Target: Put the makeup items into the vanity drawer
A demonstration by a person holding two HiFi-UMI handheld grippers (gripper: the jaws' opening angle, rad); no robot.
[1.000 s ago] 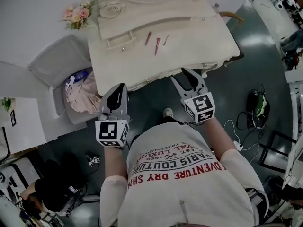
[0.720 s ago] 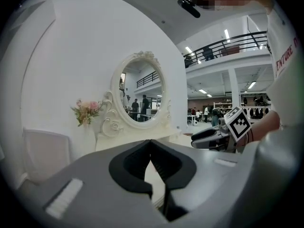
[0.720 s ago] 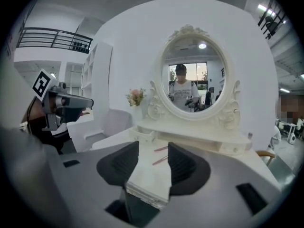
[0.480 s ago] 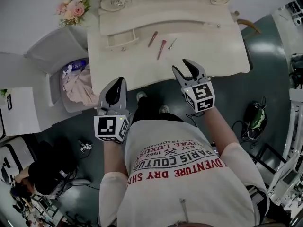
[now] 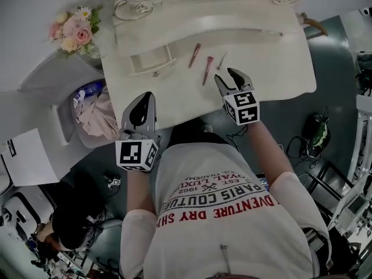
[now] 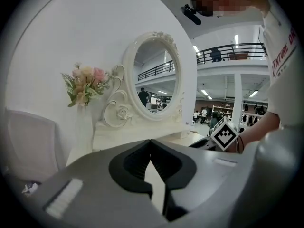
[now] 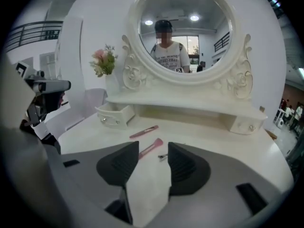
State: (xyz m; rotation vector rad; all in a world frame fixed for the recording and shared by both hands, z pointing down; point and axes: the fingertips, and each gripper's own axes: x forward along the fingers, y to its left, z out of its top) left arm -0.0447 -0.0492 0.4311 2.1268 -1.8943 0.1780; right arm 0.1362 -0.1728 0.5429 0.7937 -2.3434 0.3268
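On the cream vanity top (image 5: 273, 57) lie a thin dark-pink brush (image 5: 195, 55), a pink brush (image 5: 208, 70) and a small metal clip (image 5: 221, 60). The small left drawer (image 5: 152, 60) stands pulled open. My right gripper (image 5: 232, 80) hovers over the tabletop just this side of the clip, open with nothing between its pads. In the right gripper view the pink brush (image 7: 151, 147) and the clip (image 7: 163, 156) lie just beyond the right gripper (image 7: 153, 148), and the open drawer (image 7: 114, 114) is at the far left. My left gripper (image 5: 139, 112) is at the table's front-left edge, tips together and empty; it (image 6: 150, 141) faces the mirror.
A flower bunch (image 5: 74, 31) stands left of the vanity. A grey chair (image 5: 52, 80) and a heap of pink cloth (image 5: 96, 112) sit beside the table's left end. A shut small drawer (image 7: 244, 124) is at the right. A person crouches on the floor, lower left (image 5: 70, 225).
Both grippers have moved forward toward the vanity. The right one went from the table's front edge to over the top near the brushes. Its jaws stayed open.
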